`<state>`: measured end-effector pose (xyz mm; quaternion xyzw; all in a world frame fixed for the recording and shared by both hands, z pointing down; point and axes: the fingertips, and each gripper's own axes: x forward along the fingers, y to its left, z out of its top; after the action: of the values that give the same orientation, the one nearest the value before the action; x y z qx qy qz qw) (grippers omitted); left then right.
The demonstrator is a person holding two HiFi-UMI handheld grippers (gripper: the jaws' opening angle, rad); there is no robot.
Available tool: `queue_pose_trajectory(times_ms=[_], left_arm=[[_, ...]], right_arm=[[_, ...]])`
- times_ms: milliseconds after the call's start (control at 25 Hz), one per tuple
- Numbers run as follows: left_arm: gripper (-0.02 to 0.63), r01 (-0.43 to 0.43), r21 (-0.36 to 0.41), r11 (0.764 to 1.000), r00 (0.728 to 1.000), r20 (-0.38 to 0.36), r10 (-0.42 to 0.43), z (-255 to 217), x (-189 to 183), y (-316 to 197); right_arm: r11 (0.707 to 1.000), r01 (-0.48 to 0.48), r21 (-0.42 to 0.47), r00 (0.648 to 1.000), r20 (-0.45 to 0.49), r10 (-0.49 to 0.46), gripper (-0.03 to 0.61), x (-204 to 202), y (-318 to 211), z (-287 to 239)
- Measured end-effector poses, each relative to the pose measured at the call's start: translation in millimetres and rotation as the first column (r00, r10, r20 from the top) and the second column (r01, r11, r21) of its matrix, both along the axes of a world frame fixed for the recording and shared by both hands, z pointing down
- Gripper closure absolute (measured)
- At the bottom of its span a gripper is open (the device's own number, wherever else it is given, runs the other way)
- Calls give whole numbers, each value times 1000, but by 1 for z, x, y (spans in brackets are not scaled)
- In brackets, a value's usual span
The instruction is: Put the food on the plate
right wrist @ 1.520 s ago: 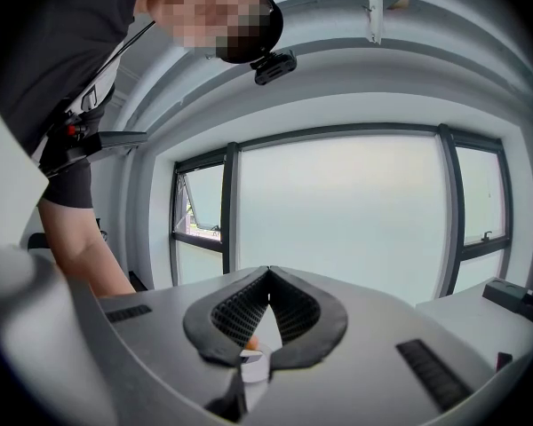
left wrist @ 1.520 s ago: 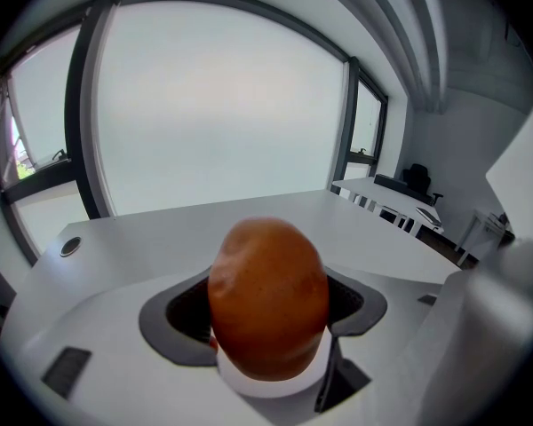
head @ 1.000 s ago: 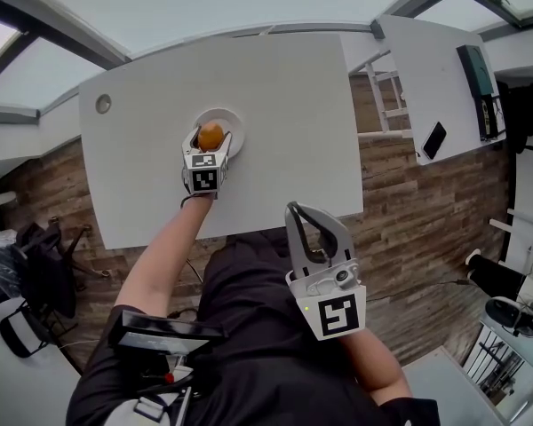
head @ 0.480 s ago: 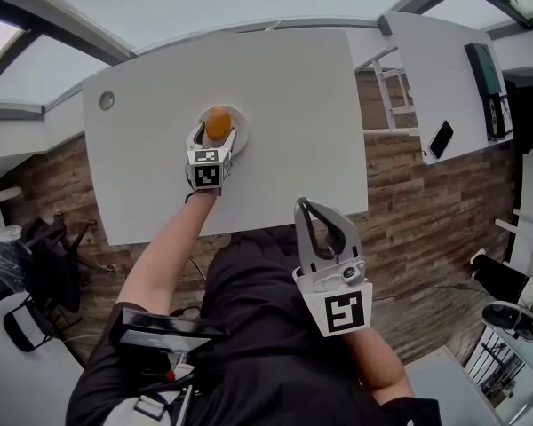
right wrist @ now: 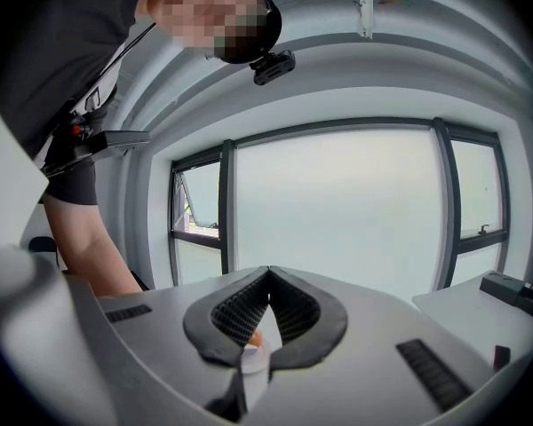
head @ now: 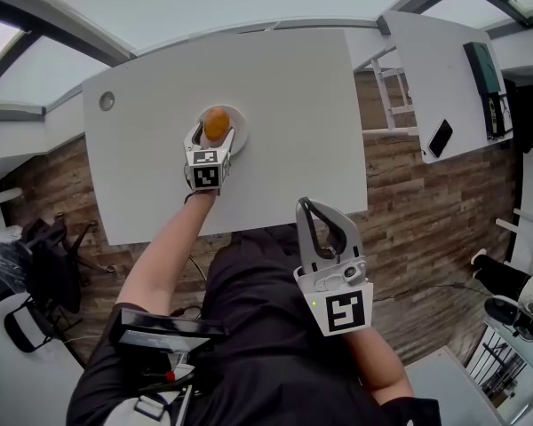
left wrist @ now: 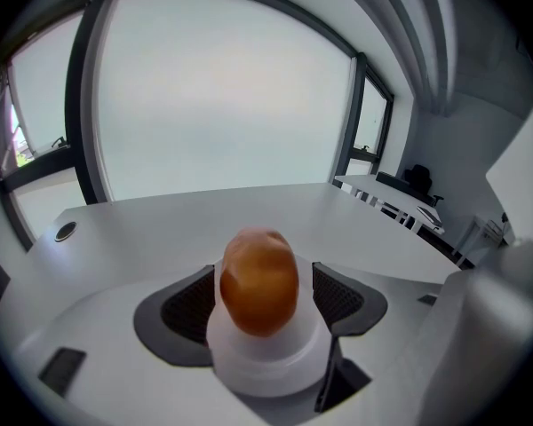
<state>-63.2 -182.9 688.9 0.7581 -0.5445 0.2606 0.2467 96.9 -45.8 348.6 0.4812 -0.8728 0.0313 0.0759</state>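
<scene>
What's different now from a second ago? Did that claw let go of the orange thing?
The left gripper eased slightly forward, bringing the orange food from the near rim of the white plate towards its middle. Its jaws now stand a little clear of the food, so it seems let go. The right gripper stayed shut and empty.

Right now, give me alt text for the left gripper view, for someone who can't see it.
An orange-brown piece of food sits on a small white plate, between the open jaws of the left gripper. Beyond it a white table runs toward large windows.
</scene>
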Motion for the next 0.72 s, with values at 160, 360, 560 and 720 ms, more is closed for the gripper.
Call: queue_pose_trajectory(times_ms=[160, 360, 560, 720], left_arm=[[281, 5, 19, 1000, 1000, -13, -4, -8, 1, -1], [281, 0, 31, 1000, 1000, -29, 1, -19, 8, 4], [281, -21, 52, 998, 999, -23, 22, -31, 9, 13], [281, -15, 59, 998, 1000, -27, 17, -39, 7, 22]], right_arm=[[1000, -1, -1, 1000, 1, 1, 572, 0, 4, 2], [1000, 1, 3, 1000, 8, -1, 572, -1, 12, 0], [1000, 7, 14, 1000, 13, -7, 572, -4, 24, -3], [1000, 5, 24, 1000, 16, -6, 572, -4, 33, -6]])
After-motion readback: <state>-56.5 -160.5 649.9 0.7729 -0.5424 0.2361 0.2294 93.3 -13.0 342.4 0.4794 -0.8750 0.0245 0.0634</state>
